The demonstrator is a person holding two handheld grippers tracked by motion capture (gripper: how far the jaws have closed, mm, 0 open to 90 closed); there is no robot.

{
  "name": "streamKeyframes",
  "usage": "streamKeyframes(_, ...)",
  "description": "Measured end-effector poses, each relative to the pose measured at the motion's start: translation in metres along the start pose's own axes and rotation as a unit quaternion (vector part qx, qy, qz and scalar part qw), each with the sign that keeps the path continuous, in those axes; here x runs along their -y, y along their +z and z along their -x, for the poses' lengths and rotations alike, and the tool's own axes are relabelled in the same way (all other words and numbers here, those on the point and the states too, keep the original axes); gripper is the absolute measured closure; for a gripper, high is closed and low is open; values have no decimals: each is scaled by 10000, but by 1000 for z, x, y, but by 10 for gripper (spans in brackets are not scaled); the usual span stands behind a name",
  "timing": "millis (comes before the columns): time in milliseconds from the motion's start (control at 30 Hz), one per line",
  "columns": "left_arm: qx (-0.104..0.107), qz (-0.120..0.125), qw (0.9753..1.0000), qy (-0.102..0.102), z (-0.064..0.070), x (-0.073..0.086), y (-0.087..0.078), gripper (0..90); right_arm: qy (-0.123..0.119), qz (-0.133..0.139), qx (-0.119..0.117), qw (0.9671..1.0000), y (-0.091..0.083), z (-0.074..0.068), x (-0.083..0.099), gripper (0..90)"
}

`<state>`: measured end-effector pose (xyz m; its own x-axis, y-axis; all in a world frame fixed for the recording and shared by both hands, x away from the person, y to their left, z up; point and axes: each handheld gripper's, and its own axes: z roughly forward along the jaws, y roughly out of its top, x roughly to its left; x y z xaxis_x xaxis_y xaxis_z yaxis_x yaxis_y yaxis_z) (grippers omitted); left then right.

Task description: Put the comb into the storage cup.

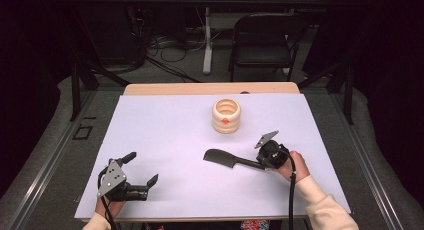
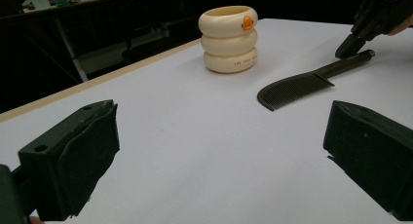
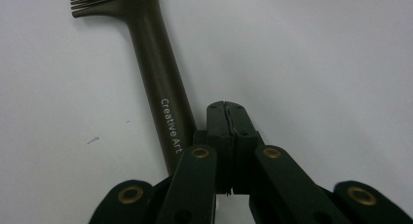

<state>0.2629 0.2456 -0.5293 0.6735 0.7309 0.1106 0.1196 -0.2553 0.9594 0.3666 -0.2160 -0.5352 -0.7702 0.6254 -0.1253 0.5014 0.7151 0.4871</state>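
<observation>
**Shut jaws beside the comb handle, not around it**

Because the right gripper [image 3: 226, 118] has its jaws pressed together with nothing between them, and sits just beside the handle end of the comb [image 1: 226, 160] rather than around it, the likeliest trouble is a shove instead of a grasp. In the right gripper view the closed tips lie against the right flank of the handle, so any sideways push would probably slide or spin the comb across the smooth white counter [image 1: 165, 135]. A slim, flat, hard handle lying flush on the counter also leaves little for the jaws to get under; if they spread and come down off-centre, one tip could land on the handle and flip it, or the grip could pinch only the very end and let the toothed head droop.

The comb lies flat on the near right part of the counter, well apart from the cream ring-shaped holder [image 1: 226, 115] that stands farther off near the middle. Its long axis runs left to right, slightly tilted: the toothed head points left and a little far, the handle right and a little near, toward the right gripper.

The left gripper [image 1: 142, 171] rests at the near left with its jaws spread wide and empty, well away from the comb.
</observation>
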Motion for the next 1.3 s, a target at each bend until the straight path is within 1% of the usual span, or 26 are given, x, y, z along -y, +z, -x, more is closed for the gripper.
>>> streamKeyframes(100,-1,9,10000,16,0,0,0,0,5,-28,-21,10000,0,-1,0,900)
streamKeyframes(133,0,19,10000,19,1,0,0,0,-40,-24,-31,10000,0,-1,0,900)
streamKeyframes(200,-2,18,10000,-8,0,0,0,0,-2,-20,-53,10000,-1,-3,-1,900)
streamKeyframes(300,6,27,10000,12,1,-1,-1,0,8,-46,-72,10000,0,-4,-1,900)
streamKeyframes(533,8,32,10000,-11,0,0,0,0,-21,-88,-113,9999,-1,-5,-1,900)
streamKeyframes(700,8,25,10000,1,0,0,0,0,17,-113,-135,9998,-2,-8,-2,900)
streamKeyframes(867,3,27,10000,5,1,0,-1,0,-42,-163,-166,9997,-2,-10,-3,900)
streamKeyframes(1000,8,21,10000,6,0,0,-1,0,-14,-186,-168,9997,-2,-11,-4,900)
streamKeyframes(1067,4,23,10000,6,1,0,-1,0,-67,-219,-193,9996,-2,-11,-4,900)
streamKeyframes(1133,2,28,10000,7,1,0,-1,0,-46,-204,-206,9996,-2,-12,-4,900)
streamKeyframes(1233,8,16,10000,-6,0,0,0,0,-23,-218,-195,9996,-2,-12,-4,899)
streamKeyframes(1300,2,25,10000,-8,0,0,-1,0,9,-207,-153,9997,-3,-11,-4,878)
